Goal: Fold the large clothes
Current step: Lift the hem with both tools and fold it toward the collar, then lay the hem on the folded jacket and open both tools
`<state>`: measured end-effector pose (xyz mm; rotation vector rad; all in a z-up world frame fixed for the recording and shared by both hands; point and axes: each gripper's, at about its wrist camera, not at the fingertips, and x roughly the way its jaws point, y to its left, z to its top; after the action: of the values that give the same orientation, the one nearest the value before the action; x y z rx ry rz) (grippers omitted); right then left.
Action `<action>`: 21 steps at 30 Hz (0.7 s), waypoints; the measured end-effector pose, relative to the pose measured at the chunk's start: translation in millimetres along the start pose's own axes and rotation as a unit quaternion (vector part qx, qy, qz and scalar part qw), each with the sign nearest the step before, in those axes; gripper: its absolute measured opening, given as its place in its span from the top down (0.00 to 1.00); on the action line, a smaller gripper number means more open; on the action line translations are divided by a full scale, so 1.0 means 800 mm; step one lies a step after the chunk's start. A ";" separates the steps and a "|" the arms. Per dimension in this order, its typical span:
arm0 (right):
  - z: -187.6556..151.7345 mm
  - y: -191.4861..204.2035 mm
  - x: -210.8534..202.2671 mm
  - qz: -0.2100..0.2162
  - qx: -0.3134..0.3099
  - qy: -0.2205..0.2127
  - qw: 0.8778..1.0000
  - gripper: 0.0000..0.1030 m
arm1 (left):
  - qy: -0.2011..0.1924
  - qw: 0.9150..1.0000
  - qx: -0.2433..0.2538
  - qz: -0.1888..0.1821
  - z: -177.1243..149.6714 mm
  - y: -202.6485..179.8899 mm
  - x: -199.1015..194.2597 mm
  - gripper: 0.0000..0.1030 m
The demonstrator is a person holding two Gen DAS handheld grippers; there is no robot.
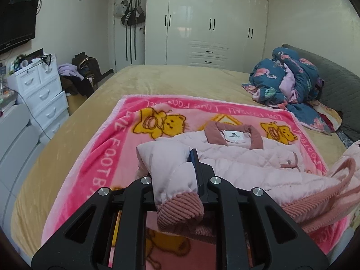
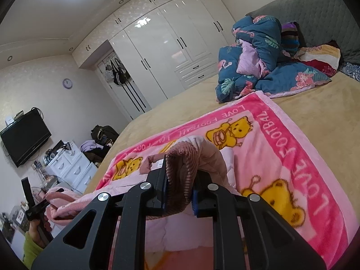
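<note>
We see the pink quilted jacket (image 1: pixel 236 159) lying on the pink bear blanket (image 1: pixel 108 139); our left gripper (image 1: pixel 180 175) pinches one ribbed sleeve cuff (image 1: pixel 180 211), our right gripper (image 2: pixel 180 193) the other cuff (image 2: pixel 180 171).

The jacket (image 1: pixel 236 157) is pale pink and quilted, with dusty-rose ribbed cuffs (image 1: pixel 180 211) and collar. Under it lies a hot-pink blanket (image 1: pixel 108 139) with yellow bears and white lettering, on a tan bedspread (image 1: pixel 171 78). The heaped quilt (image 1: pixel 285 76) at the bed's far corner is teal with pink flamingos.
</note>
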<state>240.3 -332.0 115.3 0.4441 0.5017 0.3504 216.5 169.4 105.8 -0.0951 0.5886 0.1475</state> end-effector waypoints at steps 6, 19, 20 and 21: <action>0.013 -0.012 0.040 -0.008 0.013 0.010 1.000 0.85 | 0.007 1.000 0.003 0.013 0.012 -0.004 0.034 0.89; 0.027 -0.039 0.134 -0.021 0.035 0.048 0.998 0.75 | 0.046 0.998 -0.001 0.044 0.009 0.001 0.120 0.88; 0.028 -0.041 0.139 -0.015 0.040 0.049 0.998 0.71 | 0.051 0.998 -0.001 0.046 0.008 0.001 0.126 0.88; 0.028 -0.044 0.142 -0.005 0.046 0.050 0.998 0.57 | 0.054 0.997 -0.001 0.047 0.008 0.001 0.132 0.87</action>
<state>353.0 -320.3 72.4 0.5154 0.6189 0.3411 306.2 182.8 52.0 -0.0789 0.7011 0.2348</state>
